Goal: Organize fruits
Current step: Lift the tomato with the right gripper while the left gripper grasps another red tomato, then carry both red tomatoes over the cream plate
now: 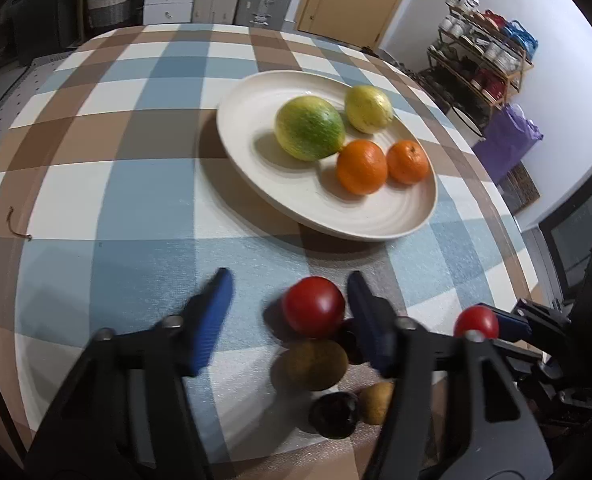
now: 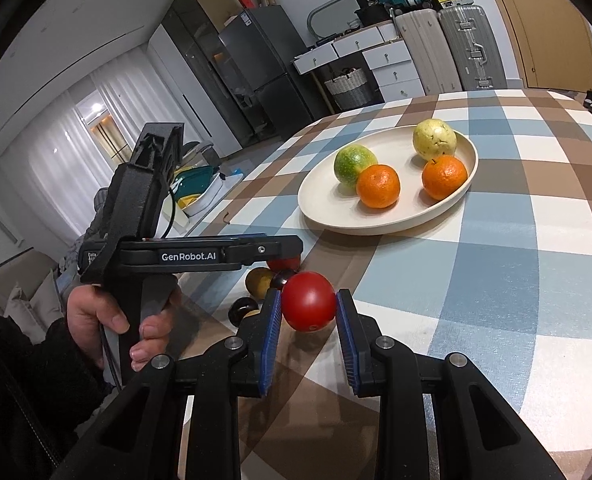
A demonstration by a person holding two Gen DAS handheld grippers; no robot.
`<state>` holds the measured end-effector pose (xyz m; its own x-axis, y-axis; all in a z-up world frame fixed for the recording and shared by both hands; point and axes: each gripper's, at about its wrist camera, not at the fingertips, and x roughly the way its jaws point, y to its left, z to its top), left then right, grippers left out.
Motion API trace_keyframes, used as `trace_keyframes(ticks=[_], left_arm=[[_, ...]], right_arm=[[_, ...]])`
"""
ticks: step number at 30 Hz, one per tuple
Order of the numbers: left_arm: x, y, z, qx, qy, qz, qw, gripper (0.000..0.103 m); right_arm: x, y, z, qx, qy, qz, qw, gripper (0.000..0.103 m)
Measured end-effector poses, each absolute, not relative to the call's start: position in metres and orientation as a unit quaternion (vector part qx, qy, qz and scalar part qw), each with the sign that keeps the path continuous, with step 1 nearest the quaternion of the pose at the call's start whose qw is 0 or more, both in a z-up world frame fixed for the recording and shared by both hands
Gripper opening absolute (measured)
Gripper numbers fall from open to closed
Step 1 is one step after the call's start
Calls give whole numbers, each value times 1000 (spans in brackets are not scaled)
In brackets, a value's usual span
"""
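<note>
Right gripper at red tomato; left gripper spread beside the fruit cluster.

The right gripper (image 2: 308, 312) brackets the round red tomato (image 2: 309, 301); whether its blue pads (image 2: 273, 330) grip it cannot be told. The tomato is near-spherical, without a clear long axis. The left gripper (image 1: 288, 286) is released, a second red tomato (image 1: 314, 306) against its right finger. The cream round plate (image 2: 380, 224) lies ahead, well apart.

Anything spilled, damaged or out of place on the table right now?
Nothing spilled or damaged. The only stray item is a small brown twig-like scrap lying on the checked tablecloth, left of the cream plate; what it is, I cannot tell.
</note>
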<state>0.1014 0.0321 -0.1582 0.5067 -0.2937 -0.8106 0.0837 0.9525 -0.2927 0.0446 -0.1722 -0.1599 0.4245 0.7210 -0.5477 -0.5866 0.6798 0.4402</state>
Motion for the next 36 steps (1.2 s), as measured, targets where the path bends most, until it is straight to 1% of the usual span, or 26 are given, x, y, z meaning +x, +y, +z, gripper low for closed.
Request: trace_keyframes(ticks=[1, 2, 3, 4, 12, 16, 27, 36], left_arm=[[101, 31, -158, -111, 485, -117, 860, 42], [101, 31, -159, -116, 486, -126, 857, 38], [101, 30, -159, -120, 487, -135, 854, 31], [100, 28, -159, -121, 488, -141, 853, 28], [96, 30, -156, -117, 485, -130, 857, 28], [91, 34, -150, -121, 479, -127, 860, 28], [70, 39, -121, -125, 447, -124, 877, 28], [83, 44, -106, -133, 435, -124, 882, 28]], right_arm=[[44, -172, -160, 92, 369, 390, 839, 28], [45, -172, -160, 92, 369, 390, 839, 28], [45, -172, -160, 92, 369, 389, 839, 28], [45, -172, -160, 92, 369, 389, 839, 28], [44, -173, -157, 96, 366, 384, 842, 28], [40, -176, -148, 101, 352, 385, 847, 28], [32, -174, -131, 96, 329, 391, 854, 28], [53, -169, -118, 97, 311, 398, 858, 28]])
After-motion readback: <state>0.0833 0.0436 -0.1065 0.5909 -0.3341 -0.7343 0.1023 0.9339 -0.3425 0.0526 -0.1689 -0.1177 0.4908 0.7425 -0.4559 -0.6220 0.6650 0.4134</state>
